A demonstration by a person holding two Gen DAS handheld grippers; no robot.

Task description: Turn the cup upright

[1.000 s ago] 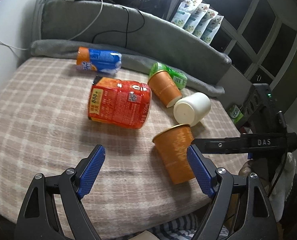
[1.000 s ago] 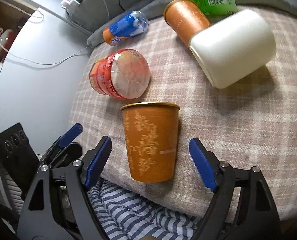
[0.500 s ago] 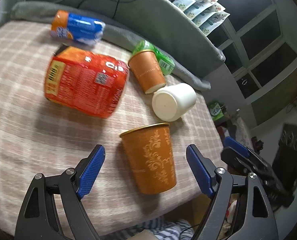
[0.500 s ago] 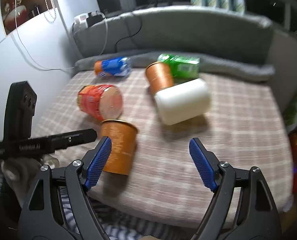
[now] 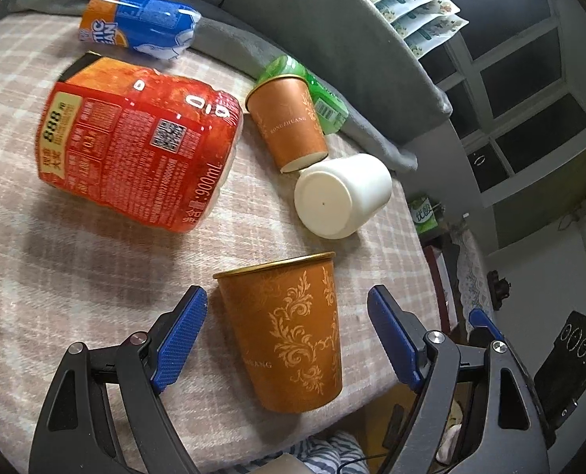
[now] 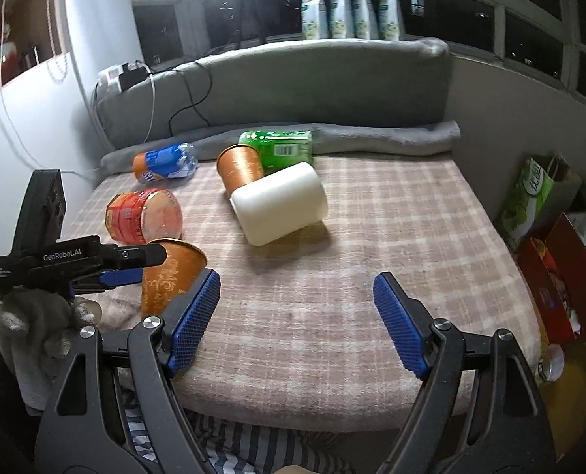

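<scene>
An orange paper cup with gold scrollwork point(image 5: 289, 328) stands near the front edge of the checked cloth, rim at the top; it also shows in the right wrist view point(image 6: 166, 280). My left gripper point(image 5: 289, 335) is open, its blue pads either side of this cup without touching. A second orange cup point(image 5: 287, 122) and a white cup point(image 5: 340, 197) lie on their sides further back. My right gripper point(image 6: 297, 320) is open and empty over the cloth, to the right of the near cup.
A red 900 mL pack point(image 5: 135, 150), a blue-orange bottle point(image 5: 135, 23) and a green can point(image 6: 281, 148) lie on the cloth. A grey cushion point(image 6: 293, 79) runs along the back. Bags and boxes point(image 6: 549, 237) stand beyond the right edge.
My left gripper has moved in around the near orange cup. My right gripper has drawn back and to the right, away from that cup, and now looks level across the cloth.
</scene>
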